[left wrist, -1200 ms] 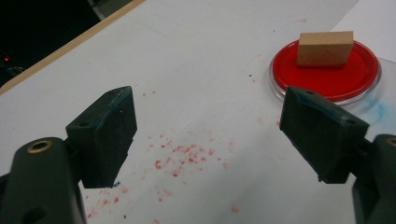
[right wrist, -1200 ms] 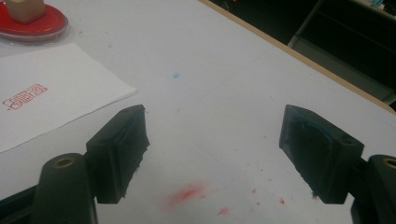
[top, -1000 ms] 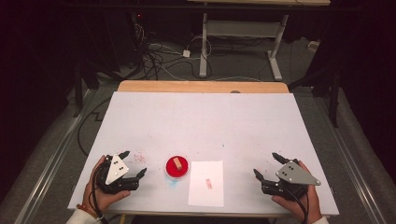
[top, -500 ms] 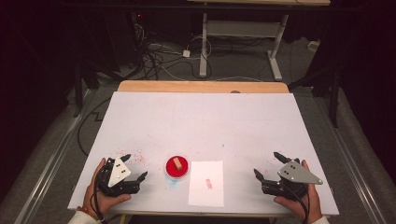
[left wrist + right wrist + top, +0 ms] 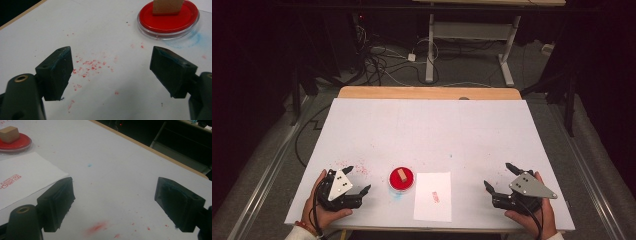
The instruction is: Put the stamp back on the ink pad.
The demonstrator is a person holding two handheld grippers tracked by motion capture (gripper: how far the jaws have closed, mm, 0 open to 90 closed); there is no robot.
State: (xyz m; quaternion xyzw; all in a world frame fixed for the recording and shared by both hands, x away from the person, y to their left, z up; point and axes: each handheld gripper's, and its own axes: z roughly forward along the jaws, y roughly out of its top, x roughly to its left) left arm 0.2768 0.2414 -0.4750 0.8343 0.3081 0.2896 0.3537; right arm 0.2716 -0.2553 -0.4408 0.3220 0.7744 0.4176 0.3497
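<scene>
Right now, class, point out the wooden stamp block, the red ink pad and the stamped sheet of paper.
wooden stamp block (image 5: 401,174), high view, its top face.
red ink pad (image 5: 160,22), left gripper view, bare red surface.
sheet of paper (image 5: 432,210), high view, blank lower part.

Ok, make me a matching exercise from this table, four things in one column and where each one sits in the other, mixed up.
Things:
1. block
2. paper
3. left tongs
4. right tongs

Places:
A. near right corner of the table
B. on the red ink pad
C. just right of the pad
D. near left corner, over red specks

Pairs: 1-B, 2-C, 3-D, 4-A
</scene>
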